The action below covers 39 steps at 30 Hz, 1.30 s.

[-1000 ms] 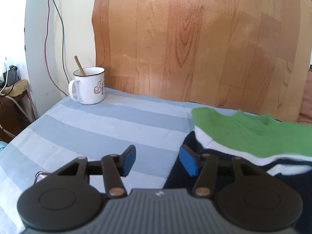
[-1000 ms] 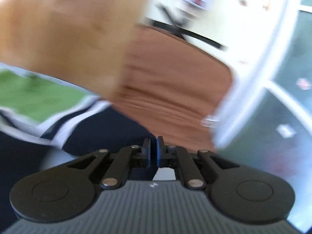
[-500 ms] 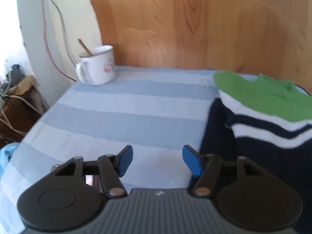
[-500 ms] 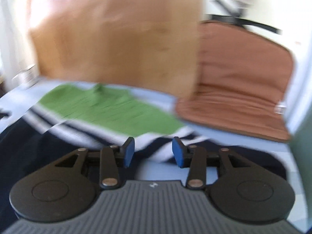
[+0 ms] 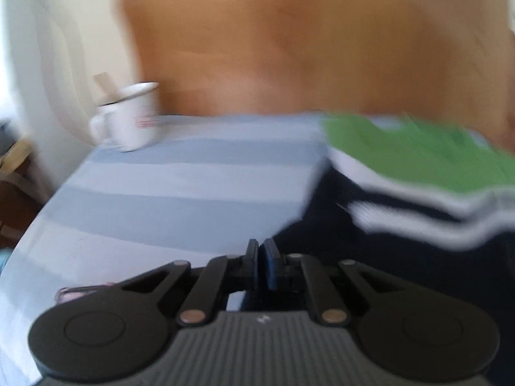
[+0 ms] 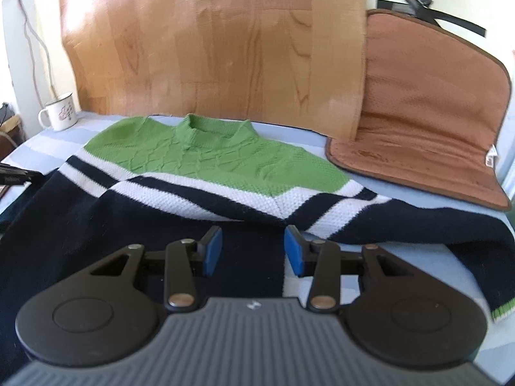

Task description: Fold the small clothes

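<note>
Jaws at sweater (image 6: pixel 206 167) edges — striped cloth (image 5: pixel 180 173) beyond.

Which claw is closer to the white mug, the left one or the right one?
Left. The left claw is near the sweater's mug-side edge; the right claw is over its middle, the white mug farther off.

One sweater (image 6: pixel 206 173), one mug (image 6: pixel 59 111), one cushion (image 6: pixel 431 122).

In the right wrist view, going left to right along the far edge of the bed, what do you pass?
White enamel mug → green collar of the sweater → brown quilted cushion leaning at the right.
</note>
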{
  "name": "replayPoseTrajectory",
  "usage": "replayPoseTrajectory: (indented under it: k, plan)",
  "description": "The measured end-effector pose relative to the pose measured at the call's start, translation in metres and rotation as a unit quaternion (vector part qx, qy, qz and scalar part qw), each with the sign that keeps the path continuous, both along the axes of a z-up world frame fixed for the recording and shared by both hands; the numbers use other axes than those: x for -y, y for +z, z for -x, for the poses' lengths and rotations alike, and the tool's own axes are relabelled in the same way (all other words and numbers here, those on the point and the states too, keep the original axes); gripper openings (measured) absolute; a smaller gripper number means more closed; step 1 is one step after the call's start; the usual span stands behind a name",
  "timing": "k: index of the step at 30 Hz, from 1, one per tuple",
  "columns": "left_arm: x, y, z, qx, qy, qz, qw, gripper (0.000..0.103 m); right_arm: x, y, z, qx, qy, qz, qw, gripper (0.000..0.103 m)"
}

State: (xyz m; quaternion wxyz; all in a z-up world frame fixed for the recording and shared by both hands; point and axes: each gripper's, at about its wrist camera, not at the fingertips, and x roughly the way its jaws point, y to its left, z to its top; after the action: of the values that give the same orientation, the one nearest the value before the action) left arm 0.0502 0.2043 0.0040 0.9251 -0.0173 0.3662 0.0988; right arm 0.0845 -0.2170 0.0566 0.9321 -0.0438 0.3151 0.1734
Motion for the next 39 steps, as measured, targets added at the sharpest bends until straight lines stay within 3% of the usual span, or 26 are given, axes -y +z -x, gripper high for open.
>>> replayPoseTrajectory:
  k: [2, 4, 5, 7, 10, 12, 15, 17, 19, 24, 27, 32, 39]
  plan:
    - [-0.026, 0.01, 0.002, 0.027, 0.074, -0.009, 0.9968, 0.006, 0.004, 0.001, 0.002, 0.003, -0.006, -0.001, 1.0, 0.046]
    - [-0.051, 0.016, 0.004, 0.046, 0.159, -0.034, 0.9856, 0.005, 0.008, 0.001, 0.002, 0.004, -0.013, -0.005, 1.0, 0.046]
    - [-0.063, 0.018, 0.004, 0.049, 0.179, -0.021, 0.9824, 0.005, 0.009, 0.001, 0.001, 0.002, -0.017, -0.007, 1.0, 0.046]
    - [-0.079, 0.02, 0.003, 0.041, 0.186, 0.025, 0.9814, 0.006, 0.012, -0.001, -0.001, -0.007, -0.024, -0.014, 1.0, 0.046]
    - [-0.071, 0.021, 0.003, 0.038, 0.172, 0.023, 0.984, 0.014, 0.012, -0.004, -0.002, -0.017, -0.027, -0.022, 0.999, 0.046]
    - [-0.061, 0.024, 0.01, 0.046, 0.148, 0.031, 0.9873, 0.027, 0.011, -0.004, 0.002, -0.018, -0.025, -0.021, 0.999, 0.046]
    - [-0.041, 0.035, 0.028, 0.066, 0.089, 0.046, 0.9928, 0.03, 0.011, -0.004, 0.007, -0.019, -0.024, -0.017, 0.999, 0.046]
    - [-0.025, 0.04, 0.045, 0.079, 0.027, 0.055, 0.995, 0.035, 0.012, -0.004, 0.01, -0.022, -0.027, -0.016, 0.999, 0.046]
    - [-0.005, 0.044, 0.065, 0.084, -0.054, 0.06, 0.9932, 0.048, 0.016, -0.005, 0.014, -0.029, -0.034, -0.017, 0.999, 0.046]
    - [0.04, 0.033, 0.117, 0.059, -0.222, 0.07, 0.9708, 0.05, 0.031, -0.01, 0.038, -0.056, -0.058, -0.021, 0.996, 0.046]
    - [0.051, 0.022, 0.134, 0.032, -0.278, 0.083, 0.9565, 0.051, 0.041, -0.015, 0.062, -0.078, -0.083, -0.036, 0.993, 0.047]
    - [0.041, 0.01, 0.14, -0.02, -0.325, 0.129, 0.9365, 0.053, 0.048, -0.022, 0.109, -0.115, -0.121, -0.086, 0.982, 0.047]
    - [0.024, -0.006, 0.146, -0.059, -0.337, 0.183, 0.9215, 0.054, 0.052, -0.032, 0.142, -0.152, -0.138, -0.11, 0.972, 0.045]
